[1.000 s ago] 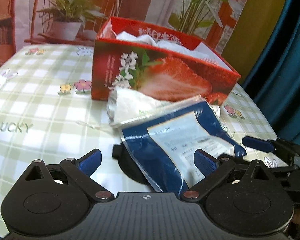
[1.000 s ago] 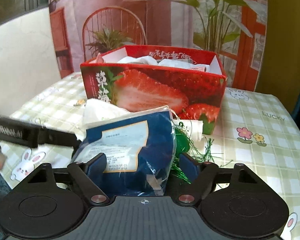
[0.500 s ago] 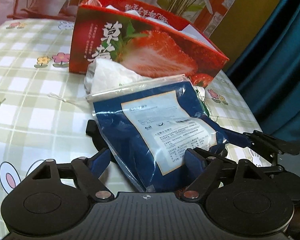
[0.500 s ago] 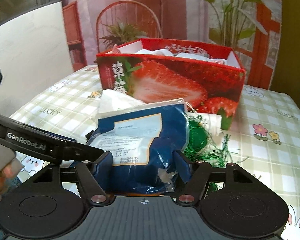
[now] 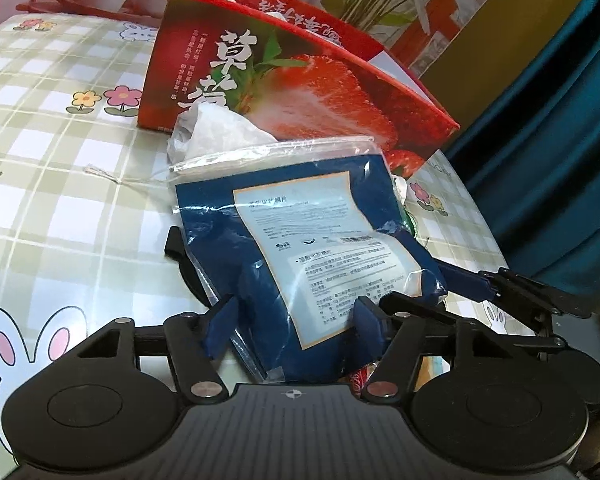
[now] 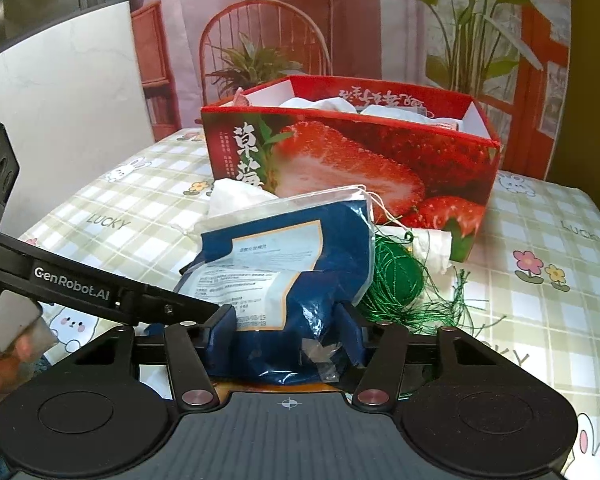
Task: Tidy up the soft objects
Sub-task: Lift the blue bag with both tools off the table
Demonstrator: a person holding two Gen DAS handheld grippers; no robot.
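Since 1 second ago, both grippers' jaws have been narrowed and are closing around the blue packet (image 5: 300, 248), at 6 o'clock of the strawberry box (image 6: 340, 160), so it can be lifted by left gripper (image 5: 294, 320) and right gripper (image 6: 286, 328).

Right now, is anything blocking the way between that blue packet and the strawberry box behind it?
Partly. A crumpled white bag lies between the blue packet and the strawberry box, against its front wall. Green thread lies beside the packet. Above them, the box's open top looks unobstructed.
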